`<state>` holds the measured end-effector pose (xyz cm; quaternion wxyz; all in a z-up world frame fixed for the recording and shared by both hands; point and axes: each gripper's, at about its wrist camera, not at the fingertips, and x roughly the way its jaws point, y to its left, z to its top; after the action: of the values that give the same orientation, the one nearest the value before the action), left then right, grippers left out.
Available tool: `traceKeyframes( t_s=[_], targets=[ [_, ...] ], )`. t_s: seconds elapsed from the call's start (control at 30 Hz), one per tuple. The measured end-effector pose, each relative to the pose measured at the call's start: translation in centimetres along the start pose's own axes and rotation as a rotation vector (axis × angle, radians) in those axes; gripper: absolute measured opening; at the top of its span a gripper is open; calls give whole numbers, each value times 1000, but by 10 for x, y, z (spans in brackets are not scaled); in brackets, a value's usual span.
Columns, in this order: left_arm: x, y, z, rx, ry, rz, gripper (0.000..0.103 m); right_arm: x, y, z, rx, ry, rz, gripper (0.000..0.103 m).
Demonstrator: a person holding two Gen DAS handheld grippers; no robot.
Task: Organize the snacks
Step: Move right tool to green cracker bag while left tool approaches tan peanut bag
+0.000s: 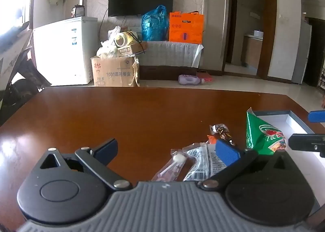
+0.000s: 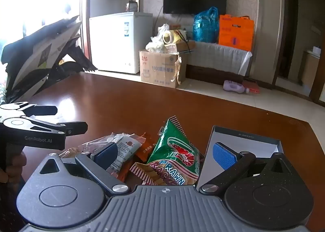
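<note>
**Grippers spread wide over a heap of snacks**

Fingers of the left gripper (image 1: 166, 150) stand fully apart with nothing clamped; only bare table (image 1: 121, 114) and the near edge of the snack heap lie between them. Its right blue pad (image 1: 227, 153) sits in front of a white printed packet (image 1: 203, 163), and a clear wrapper with a white sweet (image 1: 174, 163) lies just left of that. Beyond the pad lie a small dark candy wrapper (image 1: 222, 131) and an orange sachet (image 1: 212, 140).

Fingers of the right gripper (image 2: 165, 153) are likewise wide apart and hold nothing. Between them rests the green prawn cracker bag (image 2: 176, 150), tilted, its top corner pointing up, leaning against the open grey box (image 2: 243, 134), whose white inside is visible. 2 more packets, white (image 2: 126, 146) and orange (image 2: 146, 148), lie left of the bag. A hand (image 2: 12, 167) grips the left tool's handle.
</note>
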<state>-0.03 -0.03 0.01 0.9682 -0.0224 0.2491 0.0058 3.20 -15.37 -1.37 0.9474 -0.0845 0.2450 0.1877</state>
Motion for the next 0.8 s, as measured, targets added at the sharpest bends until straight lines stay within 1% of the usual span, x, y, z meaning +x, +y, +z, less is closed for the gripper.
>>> traceKeyframes(
  t_s=[0.1, 0.13, 0.17, 0.23, 0.27, 0.43, 0.57, 0.63, 0.8],
  targets=[
    [-2, -2, 0, 31, -26, -14, 103, -1, 0, 0, 2, -6, -2, 101],
    [-1, -2, -3, 37, -17, -21, 103, 0, -1, 0, 4, -3, 0, 101],
    [2, -4, -1, 31, 9, -18, 103, -1, -1, 0, 3, -3, -1, 101],
    [-5, 4, -1, -3, -9, -62, 103, -1, 0, 0, 0, -1, -1, 101],
    [-6, 6, 0, -4, -3, -79, 103, -1, 1, 0, -1, 2, -1, 101],
    [-8, -5, -1, 37, -2, -125, 103, -1, -3, 4, 4, 7, 4, 101],
    [-13, -6, 0, 60, -13, -182, 103, 0, -2, 2, 5, 7, 1, 101],
    [-11, -9, 0, 68, 9, -212, 103, -1, -3, 2, 4, 9, 0, 101],
    [-6, -16, -2, 88, 92, -279, 103, 0, 0, 0, -3, 14, -5, 101]
  ],
)
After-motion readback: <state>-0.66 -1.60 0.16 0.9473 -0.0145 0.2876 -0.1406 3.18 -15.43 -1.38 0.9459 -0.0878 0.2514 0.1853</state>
